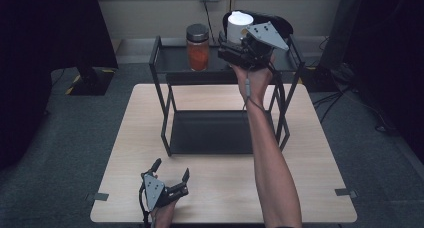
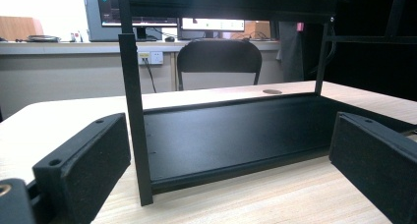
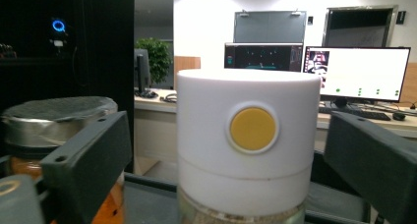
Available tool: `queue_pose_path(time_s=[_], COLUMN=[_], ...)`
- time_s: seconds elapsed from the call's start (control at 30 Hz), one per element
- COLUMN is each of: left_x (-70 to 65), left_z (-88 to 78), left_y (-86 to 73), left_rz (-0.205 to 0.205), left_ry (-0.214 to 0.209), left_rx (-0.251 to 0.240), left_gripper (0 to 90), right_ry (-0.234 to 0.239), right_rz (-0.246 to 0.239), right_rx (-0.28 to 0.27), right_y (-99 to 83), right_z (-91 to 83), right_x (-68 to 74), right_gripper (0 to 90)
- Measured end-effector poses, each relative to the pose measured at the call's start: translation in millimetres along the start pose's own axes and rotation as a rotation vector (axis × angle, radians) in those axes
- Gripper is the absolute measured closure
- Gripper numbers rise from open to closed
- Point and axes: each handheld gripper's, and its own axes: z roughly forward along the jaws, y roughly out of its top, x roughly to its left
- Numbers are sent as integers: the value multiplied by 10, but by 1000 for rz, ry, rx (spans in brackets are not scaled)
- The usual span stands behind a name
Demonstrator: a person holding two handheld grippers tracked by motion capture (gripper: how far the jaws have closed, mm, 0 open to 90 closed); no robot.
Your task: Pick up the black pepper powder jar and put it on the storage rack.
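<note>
The white-lidded jar (image 3: 248, 145) stands on the top shelf (image 1: 172, 59) of the black rack, between the right gripper (image 1: 239, 46)'s fingers (image 3: 88, 160), which stand wide with a gap on each side. It looks placed, though its base is hidden. An orange jar (image 1: 198, 47) sits beyond the left finger. What's left is backing away. The left gripper (image 1: 172, 178) rests wide and empty on the bench (image 1: 225, 188).
</note>
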Motion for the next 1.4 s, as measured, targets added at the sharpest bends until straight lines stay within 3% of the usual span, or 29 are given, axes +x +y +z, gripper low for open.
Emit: queue_pose_path(time_s=[0.23, 0.67, 1.4], left_x=[0, 1, 0], left_z=[0, 0, 0], left_y=[1, 0, 0], left_rz=[1, 0, 1], left_ry=[0, 0, 0], left_rx=[1, 0, 0], left_gripper=[14, 14, 14], right_ry=[-6, -13, 28], right_rz=[-19, -32, -8], right_rx=[-34, -31, -65], right_y=[-64, -119, -397], right_z=[-98, -330, -718], right_x=[40, 53, 23], right_gripper=[0, 0, 0])
